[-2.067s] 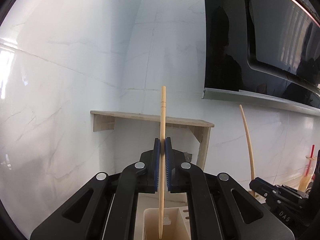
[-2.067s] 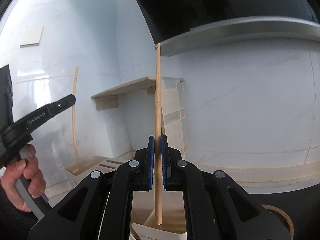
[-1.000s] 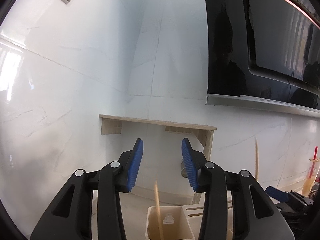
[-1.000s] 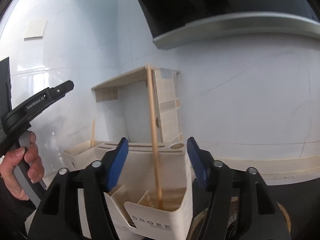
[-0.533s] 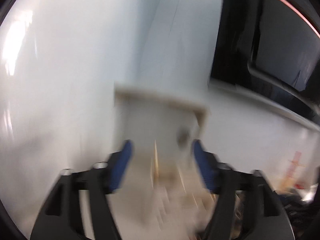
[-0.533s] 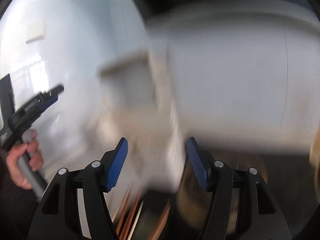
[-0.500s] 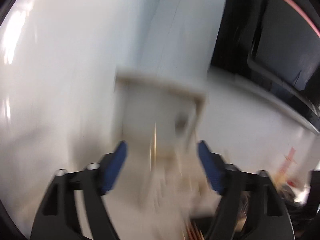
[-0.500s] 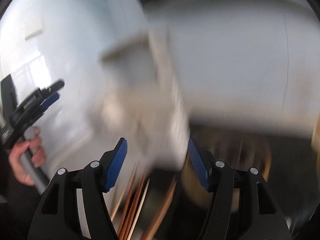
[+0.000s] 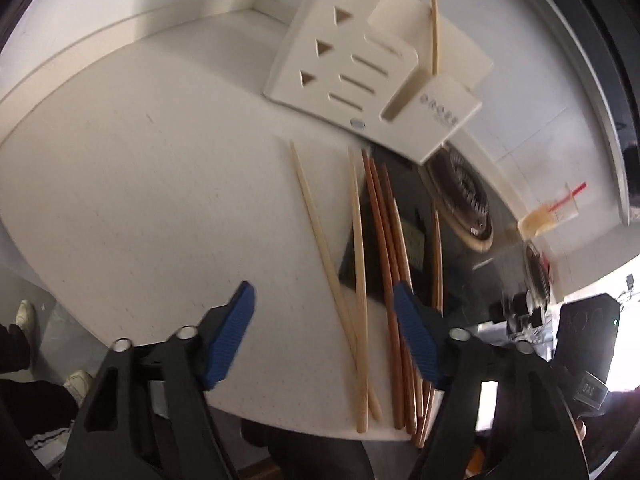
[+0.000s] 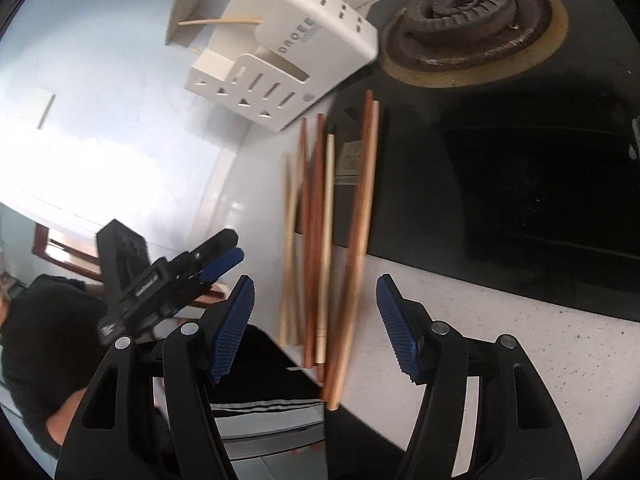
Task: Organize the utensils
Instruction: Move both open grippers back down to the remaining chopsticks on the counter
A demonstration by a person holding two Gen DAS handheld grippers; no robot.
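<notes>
Several chopsticks (image 9: 360, 264) lie loose between the left gripper's (image 9: 324, 340) parted jaws.

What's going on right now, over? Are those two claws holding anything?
Left gripper open, empty, jaws just narrowed. Right gripper open, empty. Loose chopsticks on counter edge; one chopstick already in white holder. Nothing in the way.

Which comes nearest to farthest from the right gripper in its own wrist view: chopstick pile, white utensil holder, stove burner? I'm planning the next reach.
From the right gripper, whose jaws are open:
1. Chopstick pile, lying straight ahead between the jaws.
2. White utensil holder, beyond the pile, upper left.
3. Stove burner, upper right; about as far as the holder, too close to call.
</notes>
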